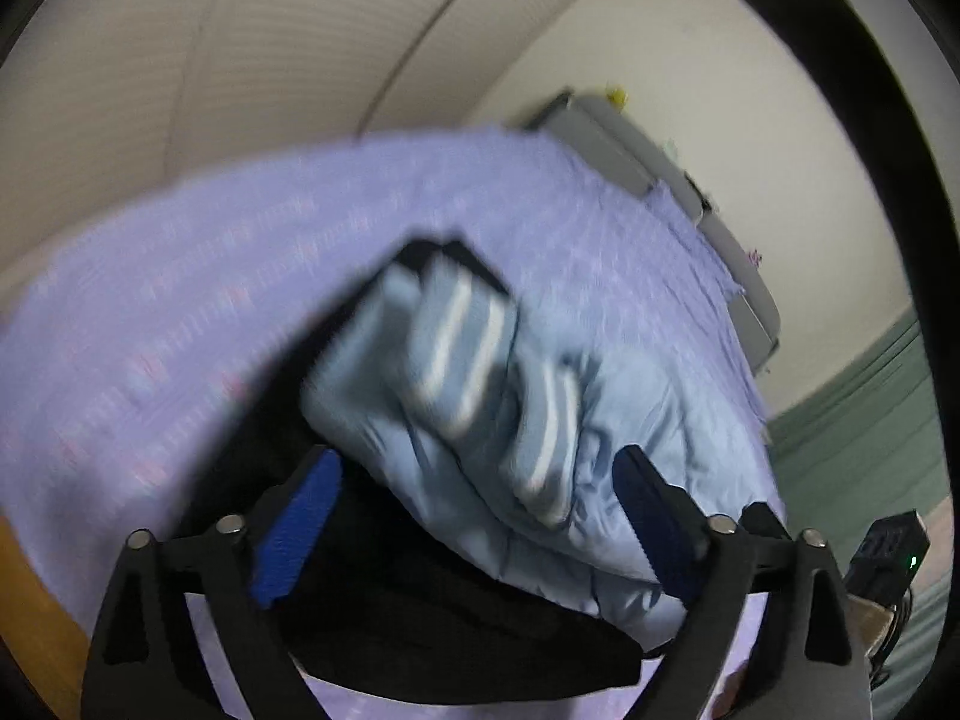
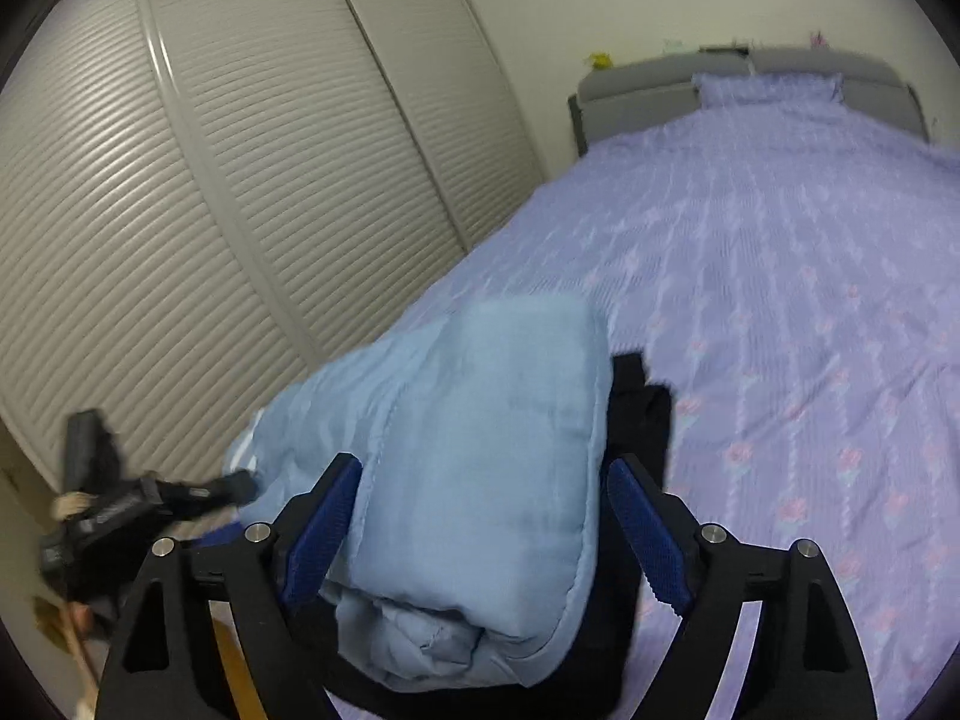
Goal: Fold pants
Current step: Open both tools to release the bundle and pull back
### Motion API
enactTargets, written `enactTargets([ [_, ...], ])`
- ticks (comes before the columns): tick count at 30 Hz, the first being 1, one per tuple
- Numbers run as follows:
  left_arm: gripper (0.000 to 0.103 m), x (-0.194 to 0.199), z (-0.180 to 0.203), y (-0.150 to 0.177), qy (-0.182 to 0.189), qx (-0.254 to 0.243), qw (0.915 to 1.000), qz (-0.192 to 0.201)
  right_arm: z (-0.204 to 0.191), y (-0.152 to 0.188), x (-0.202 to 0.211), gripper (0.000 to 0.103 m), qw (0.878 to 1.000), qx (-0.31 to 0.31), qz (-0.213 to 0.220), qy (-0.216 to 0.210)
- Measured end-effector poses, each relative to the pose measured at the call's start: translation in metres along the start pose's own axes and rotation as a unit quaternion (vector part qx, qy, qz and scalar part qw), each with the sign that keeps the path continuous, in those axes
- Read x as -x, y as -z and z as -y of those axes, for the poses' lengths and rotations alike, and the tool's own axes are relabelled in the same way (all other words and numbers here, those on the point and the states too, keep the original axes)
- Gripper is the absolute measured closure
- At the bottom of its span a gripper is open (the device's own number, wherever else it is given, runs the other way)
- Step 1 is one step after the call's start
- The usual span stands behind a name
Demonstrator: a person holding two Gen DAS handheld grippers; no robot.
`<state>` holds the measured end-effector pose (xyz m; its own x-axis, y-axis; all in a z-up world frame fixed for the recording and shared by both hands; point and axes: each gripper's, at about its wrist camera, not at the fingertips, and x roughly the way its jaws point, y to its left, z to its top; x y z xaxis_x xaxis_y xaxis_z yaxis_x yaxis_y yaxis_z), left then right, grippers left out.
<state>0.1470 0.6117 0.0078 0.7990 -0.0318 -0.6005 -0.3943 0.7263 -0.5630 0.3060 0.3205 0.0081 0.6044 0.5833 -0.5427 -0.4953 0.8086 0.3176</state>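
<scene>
Light blue pants [image 1: 540, 420] with white side stripes lie bunched on a black garment [image 1: 456, 618] on the bed. My left gripper [image 1: 480, 468] is open, its blue-padded fingers [image 1: 294, 534] on either side of the bundle. In the right wrist view the pants [image 2: 480, 450] lie as a thick folded roll over the black garment [image 2: 642, 414]. My right gripper [image 2: 480, 480] is open, its jaws straddling the near end of the roll. The left gripper [image 2: 240, 486] shows at the left, touching the pants' far edge.
A purple patterned bedspread [image 2: 780, 300] covers the bed, with a grey headboard [image 2: 630, 90] at the far end. Louvred closet doors [image 2: 210, 210] stand to the left. The wooden bed edge [image 1: 30, 618] shows at the lower left.
</scene>
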Motion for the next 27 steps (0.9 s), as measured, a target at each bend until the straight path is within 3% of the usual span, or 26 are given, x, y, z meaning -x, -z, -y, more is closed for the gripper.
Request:
enactTargets([
  [4,0.009,0.029,0.017,-0.005,-0.066,-0.053,0.9958,0.035,-0.007,0.002,0.017,0.019,1.000,0.022,0.005,0.011],
  [7,0.009,0.054,0.050,0.011,-0.098,-0.131,0.9851,0.054,-0.010,0.007,0.046,0.019,0.998,0.046,0.032,0.021],
  [9,0.008,0.071,0.077,0.030,-0.110,-0.182,0.9744,0.073,-0.007,0.010,0.070,0.017,0.996,0.065,0.047,0.035],
  [11,0.002,0.089,0.103,0.053,-0.127,-0.231,0.9601,0.094,-0.001,0.016,0.101,0.006,0.993,0.083,0.060,0.058],
  [15,0.000,0.118,0.160,0.102,-0.144,-0.310,0.9298,0.136,0.022,0.028,0.163,0.004,0.987,0.104,0.081,0.087],
  [18,0.000,0.133,0.193,0.139,-0.134,-0.342,0.9187,0.145,0.041,0.041,0.211,0.003,0.984,0.111,0.092,0.108],
  [20,0.000,0.142,0.211,0.161,-0.116,-0.353,0.9172,0.145,0.057,0.051,0.240,0.003,0.982,0.108,0.098,0.121],
  [25,0.000,0.155,0.247,0.213,-0.047,-0.338,0.9329,0.115,0.094,0.078,0.306,0.003,0.980,0.087,0.099,0.149],
  [27,0.000,0.157,0.261,0.234,-0.029,-0.337,0.9343,0.112,0.110,0.090,0.334,0.003,0.980,0.070,0.094,0.158],
])
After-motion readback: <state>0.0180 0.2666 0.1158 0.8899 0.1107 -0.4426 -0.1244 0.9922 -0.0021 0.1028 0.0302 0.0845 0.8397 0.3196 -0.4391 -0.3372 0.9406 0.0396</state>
